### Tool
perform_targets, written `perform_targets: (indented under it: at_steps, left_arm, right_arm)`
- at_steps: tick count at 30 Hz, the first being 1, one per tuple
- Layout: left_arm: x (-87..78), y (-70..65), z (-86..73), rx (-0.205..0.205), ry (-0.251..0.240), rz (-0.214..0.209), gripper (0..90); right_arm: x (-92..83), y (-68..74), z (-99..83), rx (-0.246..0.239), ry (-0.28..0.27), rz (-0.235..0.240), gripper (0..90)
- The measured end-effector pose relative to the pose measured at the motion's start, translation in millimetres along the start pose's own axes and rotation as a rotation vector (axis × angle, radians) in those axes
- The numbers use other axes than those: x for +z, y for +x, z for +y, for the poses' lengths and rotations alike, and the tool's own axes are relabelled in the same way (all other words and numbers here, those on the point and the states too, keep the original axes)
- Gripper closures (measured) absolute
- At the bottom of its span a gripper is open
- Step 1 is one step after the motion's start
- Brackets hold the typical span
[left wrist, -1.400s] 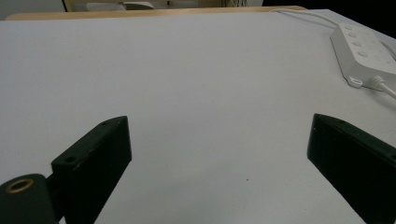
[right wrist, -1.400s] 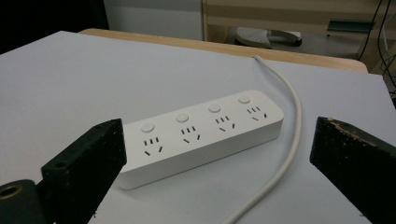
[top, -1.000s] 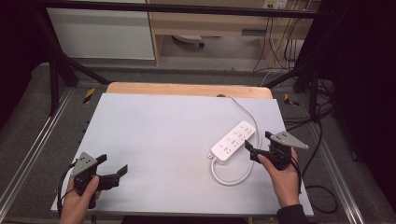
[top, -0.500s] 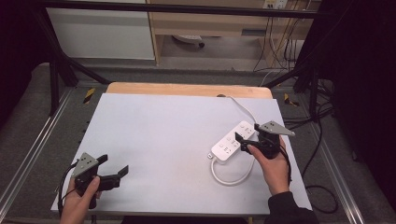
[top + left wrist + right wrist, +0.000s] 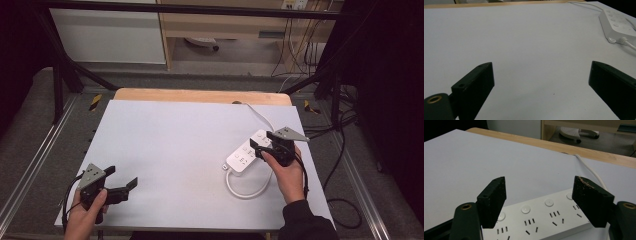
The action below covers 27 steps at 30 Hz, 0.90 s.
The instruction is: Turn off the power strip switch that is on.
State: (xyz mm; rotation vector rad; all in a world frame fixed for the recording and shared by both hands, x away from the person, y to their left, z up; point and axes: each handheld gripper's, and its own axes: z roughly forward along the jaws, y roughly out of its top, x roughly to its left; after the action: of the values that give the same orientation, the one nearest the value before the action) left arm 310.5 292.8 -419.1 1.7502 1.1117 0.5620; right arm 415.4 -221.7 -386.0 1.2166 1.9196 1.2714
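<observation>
Right hand-held gripper (image 5: 259, 145) hangs over the power strip (image 5: 248, 151), its 2 jaws spread wide above the row of sockets and round buttons, closed on nothing. From the right gripper view the power strip (image 5: 541, 220) lies just below and between the jaws. Its white cord (image 5: 248, 189) loops on the pale surface (image 5: 170, 135) near the person's right hand (image 5: 287, 172). Well apart from the power strip, the left hand-held gripper (image 5: 122, 182) rests low near the surface's near edge, jaws wide and empty.
</observation>
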Motion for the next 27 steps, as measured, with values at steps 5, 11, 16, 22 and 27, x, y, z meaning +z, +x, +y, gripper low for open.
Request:
perform_targets:
  at_steps: [5, 11, 16, 22, 27]
  left_arm:
    - [-0.4, 0.3, 0.0, -0.001, 0.000, 0.002, 6.0]
    - [-0.8, 0.2, 0.0, -0.002, -0.001, -0.001, 6.0]
    - [-0.8, 0.6, -0.1, -0.004, -0.003, -0.001, 6.0]
    - [-0.8, 0.6, -0.2, -0.005, -0.003, 0.000, 6.0]
    - [-0.7, 1.1, -0.2, -0.007, -0.002, 0.002, 6.0]
  right_arm:
    - [3.7, 0.9, 0.5, -0.005, 0.007, 0.005, 28.1]
    - [10.7, 2.7, 0.0, -0.017, 0.019, 0.009, 31.9]
    - [14.1, 3.1, -0.2, -0.025, 0.015, 0.012, 41.7]
    - [20.0, 3.2, -0.9, -0.046, 0.022, 0.038, 60.6]
    - [22.4, 3.8, -3.5, -0.073, 0.038, 0.050, 69.9]
